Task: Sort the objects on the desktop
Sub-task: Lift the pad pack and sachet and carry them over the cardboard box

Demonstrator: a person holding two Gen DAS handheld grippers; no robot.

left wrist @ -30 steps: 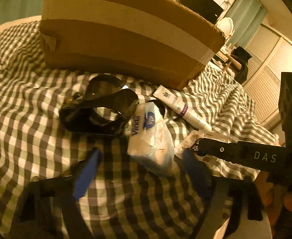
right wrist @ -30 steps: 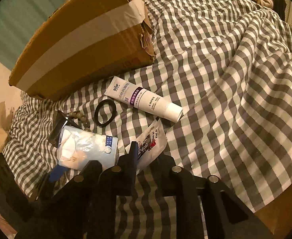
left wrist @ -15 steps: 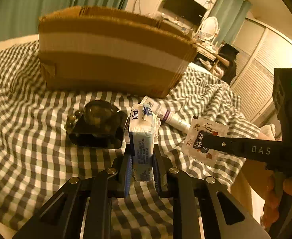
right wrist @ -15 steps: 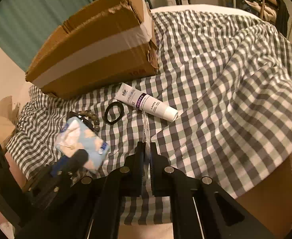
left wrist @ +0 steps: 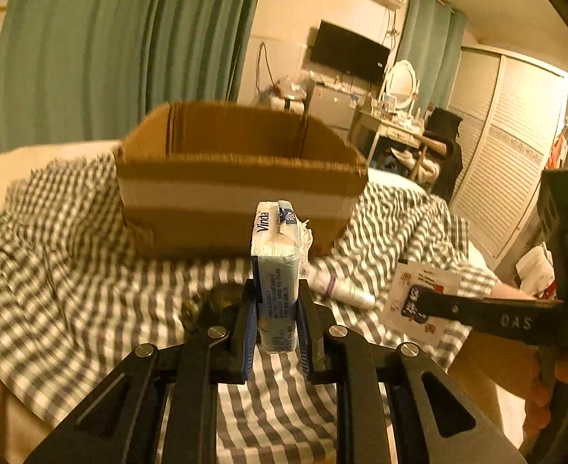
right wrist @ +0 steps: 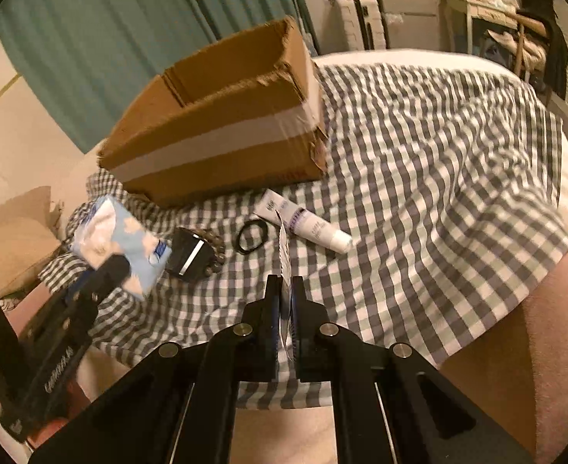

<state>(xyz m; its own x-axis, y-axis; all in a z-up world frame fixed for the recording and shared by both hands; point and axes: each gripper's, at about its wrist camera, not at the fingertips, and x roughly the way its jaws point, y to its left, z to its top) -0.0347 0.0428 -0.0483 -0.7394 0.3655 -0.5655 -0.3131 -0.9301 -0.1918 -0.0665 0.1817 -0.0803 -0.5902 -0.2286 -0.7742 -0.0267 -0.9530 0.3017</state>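
Note:
My left gripper [left wrist: 275,301] is shut on a blue and white tissue pack [left wrist: 276,266], held upright above the checked cloth. The same tissue pack [right wrist: 117,239] shows at the left of the right wrist view, in the left gripper [right wrist: 110,270]. My right gripper [right wrist: 284,290] is shut on a thin white sachet [right wrist: 283,255], seen edge-on. The sachet [left wrist: 419,301] faces the left wrist camera flat, pinched by the right gripper [left wrist: 423,303]. An open cardboard box [left wrist: 237,178] stands behind both on the cloth.
On the checked cloth [right wrist: 419,178] lie a white tube [right wrist: 303,224], a black hair tie [right wrist: 251,236] and a bead bracelet with a black item [right wrist: 195,251], all in front of the cardboard box [right wrist: 222,123]. A person's hand [left wrist: 535,371] grips the right handle. Furniture stands far behind.
The left gripper closed on the tissue pack and lifted it off the cloth. The right gripper closed on the sachet and raised it. Both cameras now look over the box rim.

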